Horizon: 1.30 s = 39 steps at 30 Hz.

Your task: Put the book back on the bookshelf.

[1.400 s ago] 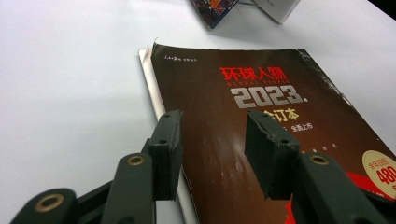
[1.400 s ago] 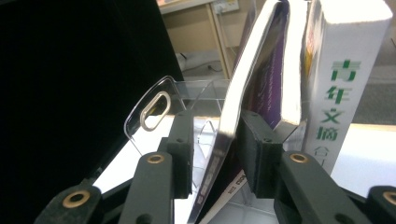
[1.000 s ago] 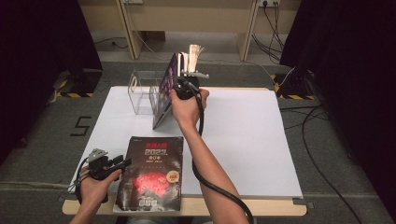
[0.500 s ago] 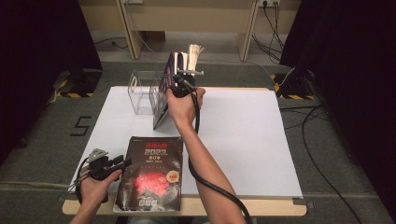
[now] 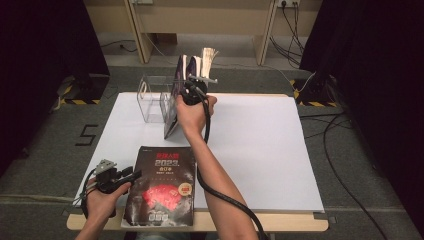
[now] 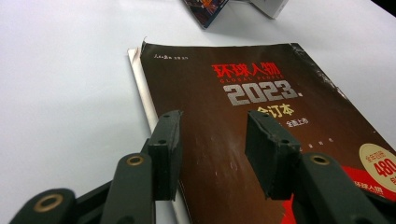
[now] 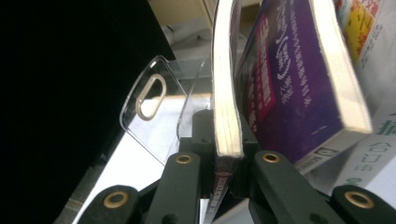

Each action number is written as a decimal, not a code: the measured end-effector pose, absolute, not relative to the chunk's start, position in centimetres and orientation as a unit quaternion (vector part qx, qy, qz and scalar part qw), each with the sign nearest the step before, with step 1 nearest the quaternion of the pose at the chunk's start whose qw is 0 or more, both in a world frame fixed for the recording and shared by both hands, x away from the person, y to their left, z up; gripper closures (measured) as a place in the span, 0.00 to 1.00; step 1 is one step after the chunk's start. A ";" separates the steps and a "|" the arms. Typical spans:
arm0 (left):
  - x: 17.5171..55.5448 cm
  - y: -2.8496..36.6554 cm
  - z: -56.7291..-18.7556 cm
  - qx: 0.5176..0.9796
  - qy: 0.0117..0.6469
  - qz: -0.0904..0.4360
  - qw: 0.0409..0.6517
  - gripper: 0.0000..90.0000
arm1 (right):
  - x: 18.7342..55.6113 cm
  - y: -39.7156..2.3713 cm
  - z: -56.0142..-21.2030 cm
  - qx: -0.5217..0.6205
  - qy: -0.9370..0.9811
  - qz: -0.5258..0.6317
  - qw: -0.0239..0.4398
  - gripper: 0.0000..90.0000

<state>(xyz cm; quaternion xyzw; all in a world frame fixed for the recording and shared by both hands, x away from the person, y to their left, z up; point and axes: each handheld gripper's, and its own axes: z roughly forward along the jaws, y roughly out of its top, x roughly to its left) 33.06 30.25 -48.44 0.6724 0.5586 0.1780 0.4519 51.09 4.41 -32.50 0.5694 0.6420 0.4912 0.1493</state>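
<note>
**Cam setup: one overhead, two riding the jaws**

High view: fixed above near side of white table [image 5: 260, 150], facing fwd and down; takes in whole tabletop, floor and far wall furniture beyond. Forearms enter from bottom edge.

Left gripper view: mounted on left gripper [image 6: 212, 154], very low and close, looking along jaws across dark magazine [image 6: 261, 107] toward far side of table. Same magazine [image 5: 162, 185] seen at near edge in high view.

Right gripper view: on right gripper [image 7: 226, 158], tilted upward, v. close to thin book [image 7: 226, 93] edge; clear holder [image 7: 154, 102] behind. Shares w/ high view the holder [image 5: 150, 100] and standing books.
</note>
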 end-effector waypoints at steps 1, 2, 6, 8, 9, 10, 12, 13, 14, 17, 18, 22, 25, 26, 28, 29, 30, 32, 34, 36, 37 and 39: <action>33.0 30.3 -48.4 0.673 0.558 0.179 0.451 0.61 | 51.0 4.4 -32.6 0.567 0.641 0.495 0.152 0.94; 33.0 30.3 -48.4 0.673 0.558 0.179 0.451 0.61 | 50.9 4.5 -32.6 0.565 0.637 0.501 0.154 0.94; 33.0 30.4 -48.5 0.672 0.559 0.178 0.452 0.62 | 50.7 4.5 -32.3 0.557 0.632 0.514 0.163 0.94; 33.0 30.4 -48.5 0.673 0.558 0.178 0.451 0.62 | 50.6 4.3 -31.4 0.550 0.626 0.524 0.176 0.94; 33.0 30.4 -48.5 0.674 0.557 0.179 0.451 0.62 | 50.6 4.3 -31.2 0.549 0.624 0.527 0.179 0.94; 33.0 30.4 -48.4 0.674 0.557 0.179 0.451 0.62 | 50.6 4.2 -30.9 0.549 0.621 0.529 0.182 0.94; 33.0 30.4 -48.4 0.673 0.556 0.180 0.453 0.62 | 50.6 4.2 -30.6 0.546 0.617 0.534 0.190 0.94; 33.0 30.4 -48.4 0.673 0.556 0.179 0.454 0.62 | 50.6 4.2 -30.4 0.545 0.614 0.537 0.195 0.94; 33.0 30.4 -48.4 0.673 0.556 0.179 0.454 0.62 | 50.7 4.1 -30.4 0.545 0.611 0.540 0.196 0.94; 33.0 30.5 -48.4 0.672 0.556 0.179 0.455 0.62 | 50.8 4.0 -30.2 0.544 0.599 0.551 0.206 0.94; 33.0 30.5 -48.4 0.672 0.555 0.180 0.455 0.62 | 50.9 4.0 -30.2 0.544 0.598 0.550 0.209 0.94; 33.0 30.6 -48.4 0.673 0.553 0.181 0.457 0.62 | 51.1 3.9 -30.0 0.547 0.582 0.561 0.217 0.94; 33.0 30.5 -48.4 0.674 0.551 0.180 0.458 0.62 | 51.4 4.1 -30.0 0.544 0.576 0.567 0.223 0.94; 33.0 30.5 -48.4 0.674 0.550 0.180 0.458 0.62 | 51.5 4.1 -30.0 0.544 0.573 0.571 0.223 0.94; 33.0 30.5 -48.4 0.674 0.550 0.181 0.459 0.62 | 51.6 4.4 -30.0 0.540 0.574 0.571 0.229 0.94; 33.1 30.5 -48.4 0.673 0.551 0.180 0.460 0.62 | 51.7 4.6 -30.2 0.539 0.575 0.569 0.232 0.94; 33.1 30.5 -48.4 0.673 0.550 0.181 0.460 0.62 | 51.8 4.9 -30.4 0.539 0.578 0.566 0.233 0.94; 33.0 30.5 -48.3 0.673 0.549 0.181 0.461 0.62 | 52.0 5.3 -31.1 0.541 0.582 0.561 0.232 0.93; 33.0 30.6 -48.4 0.674 0.549 0.181 0.461 0.63 | 52.2 5.7 -32.1 0.544 0.588 0.554 0.229 0.93; 33.0 30.6 -48.4 0.674 0.548 0.181 0.461 0.63 | 52.2 6.2 -33.0 0.541 0.595 0.547 0.234 0.93; 33.0 30.7 -48.4 0.674 0.548 0.181 0.461 0.63 | 52.3 6.3 -33.3 0.540 0.598 0.544 0.236 0.92; 33.0 30.7 -48.4 0.674 0.547 0.181 0.462 0.63 | 52.4 6.4 -33.4 0.539 0.608 0.533 0.236 0.92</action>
